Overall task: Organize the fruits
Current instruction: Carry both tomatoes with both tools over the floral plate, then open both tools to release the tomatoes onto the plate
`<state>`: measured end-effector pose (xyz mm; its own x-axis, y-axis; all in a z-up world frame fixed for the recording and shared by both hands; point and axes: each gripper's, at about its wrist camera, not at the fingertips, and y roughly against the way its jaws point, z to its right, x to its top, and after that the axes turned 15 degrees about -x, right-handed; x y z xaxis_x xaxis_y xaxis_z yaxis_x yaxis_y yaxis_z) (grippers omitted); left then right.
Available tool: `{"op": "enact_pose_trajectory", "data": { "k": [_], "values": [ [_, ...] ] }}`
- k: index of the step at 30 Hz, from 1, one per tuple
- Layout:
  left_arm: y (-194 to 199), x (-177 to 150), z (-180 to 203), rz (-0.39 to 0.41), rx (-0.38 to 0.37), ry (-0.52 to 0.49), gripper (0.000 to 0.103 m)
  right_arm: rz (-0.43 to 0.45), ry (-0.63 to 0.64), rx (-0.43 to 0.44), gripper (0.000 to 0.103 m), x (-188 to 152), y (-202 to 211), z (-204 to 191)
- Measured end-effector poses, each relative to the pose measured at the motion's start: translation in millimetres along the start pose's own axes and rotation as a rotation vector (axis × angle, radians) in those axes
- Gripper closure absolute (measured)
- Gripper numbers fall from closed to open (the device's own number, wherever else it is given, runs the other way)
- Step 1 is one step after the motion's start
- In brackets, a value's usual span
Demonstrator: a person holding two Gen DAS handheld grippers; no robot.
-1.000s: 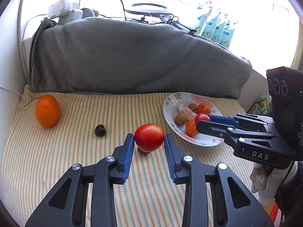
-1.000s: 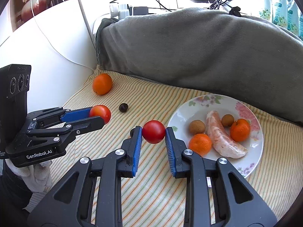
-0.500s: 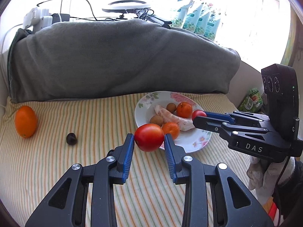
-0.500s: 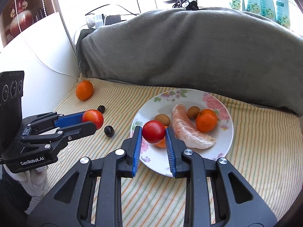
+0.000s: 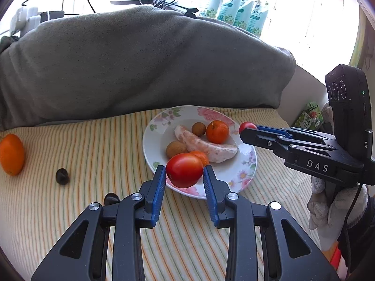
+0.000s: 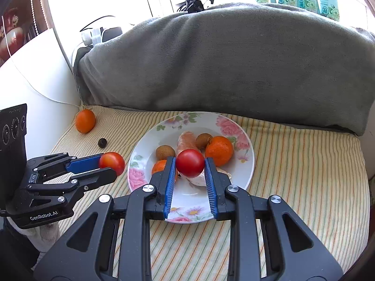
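Note:
My left gripper (image 5: 184,173) is shut on a red tomato (image 5: 184,172), held above the near left rim of the floral plate (image 5: 243,178). My right gripper (image 6: 190,166) is shut on a smaller red tomato (image 6: 190,166), held over the plate (image 6: 243,173). The plate holds two tangerines, two brown longans and a peeled pomelo segment (image 5: 208,146). An orange (image 5: 11,154) and two dark chestnuts (image 5: 62,176) lie on the striped cloth to the left. The left gripper with its tomato (image 6: 112,162) shows in the right wrist view, left of the plate.
A grey blanket (image 5: 140,65) is heaped along the back. A white wall (image 6: 30,77) borders the left side. Bottles (image 5: 234,7) and cables stand on the sill behind. A green carton (image 5: 309,117) sits at the far right.
Both grippers have moved toward the plate with their tomatoes. The right one now hangs over the plate, the left one over its near rim.

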<state>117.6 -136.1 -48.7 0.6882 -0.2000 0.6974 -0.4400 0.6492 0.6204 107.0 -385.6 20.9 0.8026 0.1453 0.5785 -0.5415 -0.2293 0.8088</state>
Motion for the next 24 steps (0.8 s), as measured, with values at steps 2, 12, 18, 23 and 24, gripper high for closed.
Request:
{"op": "enact_pose_trajectory", "data": {
  "k": [2,12,18,23,24],
  "values": [
    [-4,1,-1,-0.006,0.002,0.001,0.072,-0.003,-0.004,-0.001,0.077,0,-3,3],
    [-18,6,-10,-0.021,0.013,0.019,0.072,-0.029,-0.024,0.006,0.077,-5,-12,10],
    [-22,7,-13,-0.027,0.012,0.029,0.072,-0.04,-0.018,0.012,0.077,-8,-15,7],
    [-23,7,-14,-0.028,0.009,0.03,0.072,-0.046,-0.011,0.02,0.077,-11,-17,4],
    [-23,7,-14,-0.028,0.008,0.03,0.072,-0.046,-0.009,0.021,0.077,-11,-18,4]
  ]
}}
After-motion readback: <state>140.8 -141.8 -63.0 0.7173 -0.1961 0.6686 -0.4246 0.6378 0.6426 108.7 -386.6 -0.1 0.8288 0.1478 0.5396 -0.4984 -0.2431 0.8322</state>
